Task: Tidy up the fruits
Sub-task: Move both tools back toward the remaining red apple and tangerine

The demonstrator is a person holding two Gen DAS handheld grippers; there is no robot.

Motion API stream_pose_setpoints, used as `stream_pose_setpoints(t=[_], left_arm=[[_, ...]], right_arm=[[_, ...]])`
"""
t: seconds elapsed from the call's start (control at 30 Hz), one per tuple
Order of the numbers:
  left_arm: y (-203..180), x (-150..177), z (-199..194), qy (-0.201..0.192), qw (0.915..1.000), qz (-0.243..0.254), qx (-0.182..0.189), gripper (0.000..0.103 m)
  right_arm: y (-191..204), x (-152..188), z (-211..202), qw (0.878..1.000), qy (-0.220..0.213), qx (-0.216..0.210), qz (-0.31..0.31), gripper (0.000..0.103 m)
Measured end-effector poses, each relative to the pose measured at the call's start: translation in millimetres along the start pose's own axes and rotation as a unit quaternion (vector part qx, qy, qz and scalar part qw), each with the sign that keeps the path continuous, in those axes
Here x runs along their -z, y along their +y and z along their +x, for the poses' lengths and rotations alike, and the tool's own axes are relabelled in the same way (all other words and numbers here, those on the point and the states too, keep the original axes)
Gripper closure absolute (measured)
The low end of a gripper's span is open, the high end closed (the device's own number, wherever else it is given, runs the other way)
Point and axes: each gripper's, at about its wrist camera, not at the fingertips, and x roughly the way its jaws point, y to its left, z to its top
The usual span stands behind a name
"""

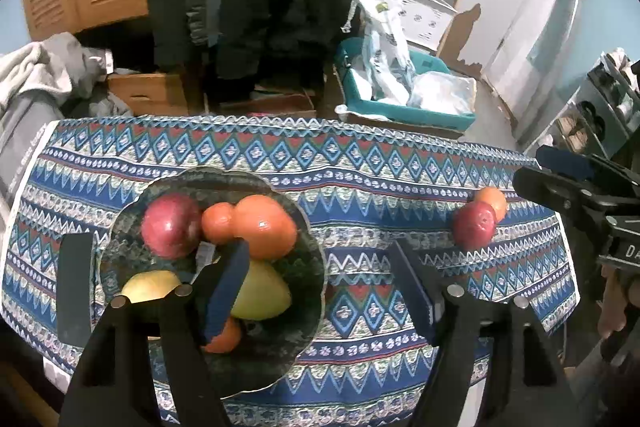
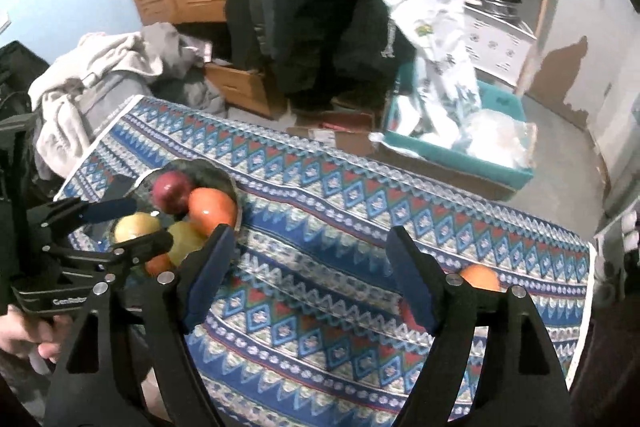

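Lower left of the left wrist view, the dark plate [image 1: 308, 259] holds red, orange and yellow fruits, with the left gripper [image 1: 320, 291] spread wide and empty above it. At right, a red apple [image 1: 474, 225] touches an orange [image 1: 494, 201] on the patterned tablecloth [image 1: 360, 163]. Right gripper [image 2: 308, 279] gapes empty; its right finger [image 2: 412, 279] partly hides both.

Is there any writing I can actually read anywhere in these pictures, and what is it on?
"DA", cut off by the frame edge: on the right gripper.
"GenRobo", end hidden: on the left gripper.
White bag: printed marks, too blurred to read.
Sticker in the fruit bowl: too small to read.
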Motion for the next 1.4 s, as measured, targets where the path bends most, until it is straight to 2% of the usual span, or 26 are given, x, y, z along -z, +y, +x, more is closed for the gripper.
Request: stream_pose_setpoints(t=[0.4,0.8,0.93,1.4], left_arm=[[-46,-16,27,0.021,0.9991,0.037,0.007,0.028],[-78,-26,66,0.052,0.9971,0.052,0.021,0.027],[-88,-31,80,0.062,0.9963,0.055,0.024,0.024],[-110,-39,127,0.098,0.9929,0.057,0.035,0.023]], right_arm=[[-76,25,4,0.997,0.025,0.040,0.061,0.023],[-142,40,15,0.989,0.047,0.065,0.125,0.023],[-160,45,27,0.985,0.063,0.071,0.142,0.023],[-196,64,92,0.972,0.122,0.072,0.186,0.023]])
